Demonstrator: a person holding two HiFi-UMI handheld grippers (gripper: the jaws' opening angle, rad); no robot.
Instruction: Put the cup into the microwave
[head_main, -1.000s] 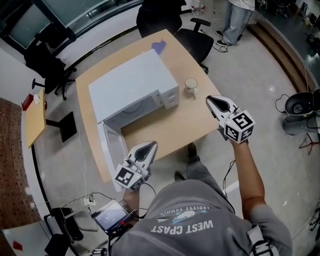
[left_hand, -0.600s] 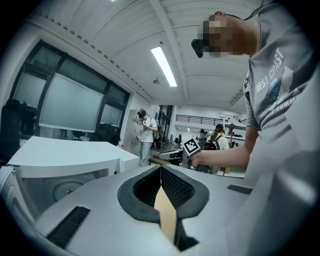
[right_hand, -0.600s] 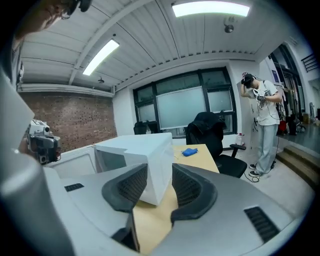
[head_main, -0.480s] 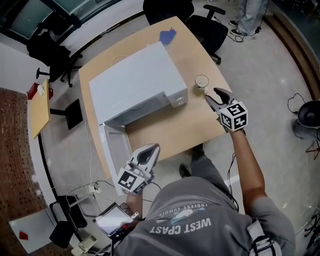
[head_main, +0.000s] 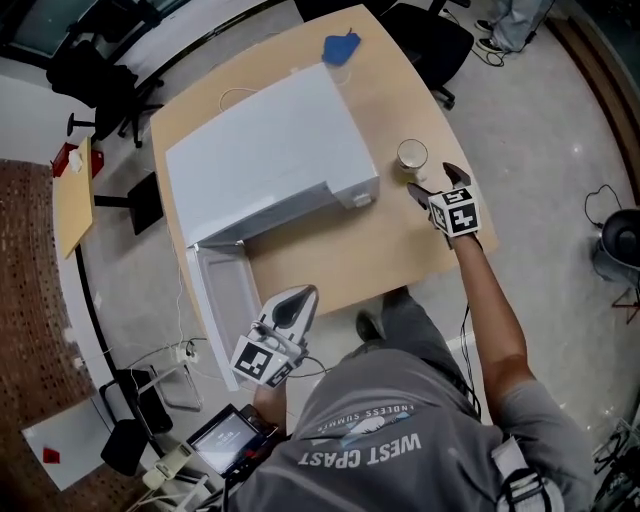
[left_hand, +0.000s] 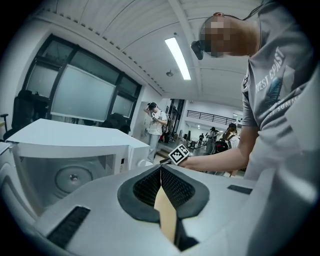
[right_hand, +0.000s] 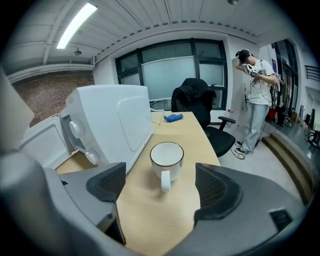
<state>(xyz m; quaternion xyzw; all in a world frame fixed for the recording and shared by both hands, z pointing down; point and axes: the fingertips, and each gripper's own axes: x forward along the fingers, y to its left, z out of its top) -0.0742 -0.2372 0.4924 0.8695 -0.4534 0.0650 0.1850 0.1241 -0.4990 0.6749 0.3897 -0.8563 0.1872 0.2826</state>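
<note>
At the microwave's left front corner its door (head_main: 225, 300) stands swung wide out over the near edge of the table (head_main: 390, 250). That leaves the cavity bare, with the round turntable hub (left_hand: 72, 176) showing in the left gripper view. Just beside the door's outer end, off the table edge and nearer the person than the microwave (head_main: 265, 150), hangs the left gripper (head_main: 297, 298). It points toward the microwave front with its jaws pressed together and nothing held between them. The microwave itself, a white box, fills the table's left and middle, with its knobs at the right end of its front. Behind it, near the far edge of the table, lies a small blue object (head_main: 340, 47). To the right of the microwave's knob end, apart from its side wall, the cup (head_main: 411, 155) stands upright on bare table. It is white with a dark rim and looks empty. Its handle (right_hand: 165, 181) points away from the far table edge, straight toward the right gripper (head_main: 432, 180). That gripper comes in from the microwave's right, tilted down toward the tabletop, and its jaws are opening. They are spread wide, with only bare table between the pads. The cup stands just ahead of the fingertips, centred on the gap and untouched by either pad. Right of the microwave and beyond the table stand a black office chair (right_hand: 197, 107) and a person (right_hand: 256, 90).
</note>
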